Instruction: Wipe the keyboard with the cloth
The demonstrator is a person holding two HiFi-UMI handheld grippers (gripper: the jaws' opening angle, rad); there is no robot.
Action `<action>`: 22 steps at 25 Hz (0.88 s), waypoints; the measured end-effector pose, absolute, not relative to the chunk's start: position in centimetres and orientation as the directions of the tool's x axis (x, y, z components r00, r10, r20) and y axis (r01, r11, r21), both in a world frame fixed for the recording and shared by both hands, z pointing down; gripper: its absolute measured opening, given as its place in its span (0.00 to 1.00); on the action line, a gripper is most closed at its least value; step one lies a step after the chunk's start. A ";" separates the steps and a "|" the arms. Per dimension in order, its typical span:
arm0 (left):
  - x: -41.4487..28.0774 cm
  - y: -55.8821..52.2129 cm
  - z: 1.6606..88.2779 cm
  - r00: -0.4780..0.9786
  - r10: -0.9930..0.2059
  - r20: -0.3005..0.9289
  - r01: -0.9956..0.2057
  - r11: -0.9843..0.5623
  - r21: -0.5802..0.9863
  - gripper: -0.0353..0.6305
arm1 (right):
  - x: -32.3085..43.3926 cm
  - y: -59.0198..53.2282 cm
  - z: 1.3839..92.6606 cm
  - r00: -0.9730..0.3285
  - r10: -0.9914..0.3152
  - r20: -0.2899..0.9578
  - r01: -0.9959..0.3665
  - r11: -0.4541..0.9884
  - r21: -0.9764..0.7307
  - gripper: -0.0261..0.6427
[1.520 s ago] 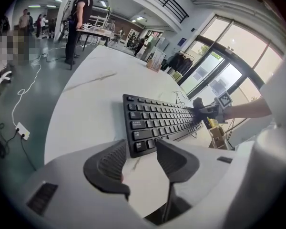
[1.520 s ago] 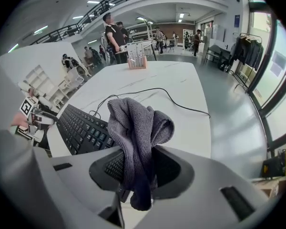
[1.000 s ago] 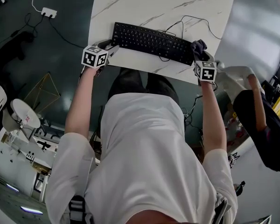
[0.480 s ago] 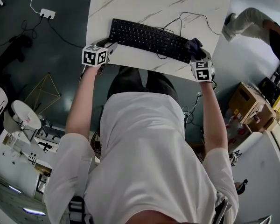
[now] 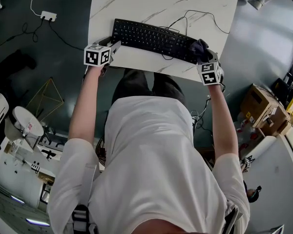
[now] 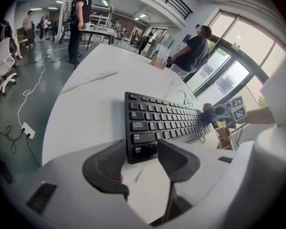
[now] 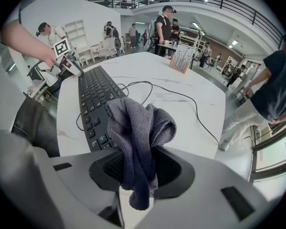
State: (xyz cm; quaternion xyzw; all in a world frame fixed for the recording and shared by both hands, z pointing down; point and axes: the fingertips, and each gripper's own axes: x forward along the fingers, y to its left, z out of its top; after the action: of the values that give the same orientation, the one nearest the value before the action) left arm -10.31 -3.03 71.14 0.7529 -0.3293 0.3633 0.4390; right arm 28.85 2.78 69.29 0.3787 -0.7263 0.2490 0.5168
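A black keyboard lies across the near part of the white marble table. My right gripper is shut on a dark grey cloth, which rests bunched over the keyboard's right end. In the right gripper view the cloth hangs between the jaws, with the keyboard running away to the left. My left gripper is at the keyboard's left end. Its jaws stand open in the left gripper view, and the keyboard's near corner shows in the gap of the left gripper.
The keyboard's cable loops over the table behind it. The table's near edge is just below both grippers. A power strip lies on the floor at left and cardboard boxes at right. People stand in the hall.
My right gripper has carried the cloth a little left, onto the keyboard's right end. The left gripper stays at the left end. A person passing at the right has gone from view.
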 end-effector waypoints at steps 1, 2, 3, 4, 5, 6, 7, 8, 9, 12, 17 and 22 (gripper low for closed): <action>-10.3 -3.1 71.3 0.513 -0.169 0.842 -0.817 -0.398 0.418 0.36 | 28.8 2.8 69.3 -0.180 -0.293 0.939 -0.807 0.590 0.029 0.25; -10.3 -3.1 71.4 0.504 -0.163 0.848 -0.820 -0.399 0.411 0.36 | 28.7 2.8 69.2 -0.180 -0.292 0.939 -0.806 0.591 0.030 0.25; -10.3 -3.0 71.5 0.496 -0.162 0.853 -0.824 -0.398 0.404 0.36 | 28.7 2.9 69.2 -0.178 -0.292 0.940 -0.803 0.595 0.032 0.25; -10.3 -3.1 71.5 0.489 -0.164 0.857 -0.829 -0.393 0.398 0.36 | 28.6 3.0 69.2 -0.176 -0.292 0.940 -0.799 0.601 0.036 0.24; -10.3 -3.1 71.5 0.483 -0.170 0.859 -0.835 -0.386 0.392 0.36 | 28.5 3.1 69.2 -0.174 -0.291 0.941 -0.793 0.607 0.041 0.24; -10.3 -3.2 71.5 0.476 -0.176 0.861 -0.840 -0.379 0.387 0.36 | 28.4 3.3 69.2 -0.173 -0.291 0.941 -0.788 0.614 0.045 0.24; -10.3 -3.2 71.6 0.471 -0.181 0.864 -0.845 -0.373 0.382 0.36 | 28.3 3.5 69.2 -0.174 -0.291 0.941 -0.782 0.622 0.048 0.24; -10.2 -3.2 71.6 0.466 -0.185 0.865 -0.849 -0.368 0.379 0.36 | 28.1 3.7 69.1 -0.175 -0.291 0.941 -0.776 0.628 0.049 0.24; -10.2 -3.2 71.6 0.464 -0.187 0.866 -0.851 -0.365 0.377 0.36 | 28.0 3.9 69.1 -0.178 -0.290 0.940 -0.771 0.635 0.050 0.24; -10.3 -3.2 71.5 0.462 -0.188 0.867 -0.852 -0.364 0.376 0.36 | 27.5 4.9 69.1 -0.186 -0.277 0.943 -0.757 0.652 0.042 0.24; -10.3 -3.2 71.5 0.459 -0.197 0.866 -0.856 -0.360 0.372 0.36 | 26.5 6.8 69.1 -0.212 -0.253 0.944 -0.736 0.677 0.016 0.25; -10.4 -3.2 71.4 0.455 -0.205 0.867 -0.861 -0.350 0.369 0.36 | 25.1 8.8 69.1 -0.248 -0.213 0.945 -0.708 0.705 -0.028 0.24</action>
State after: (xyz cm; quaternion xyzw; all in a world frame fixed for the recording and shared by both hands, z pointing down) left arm -10.36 -3.20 71.44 0.7315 -0.3645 0.3739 0.4385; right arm 25.14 8.83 69.12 0.3050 -0.7549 0.2331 0.5318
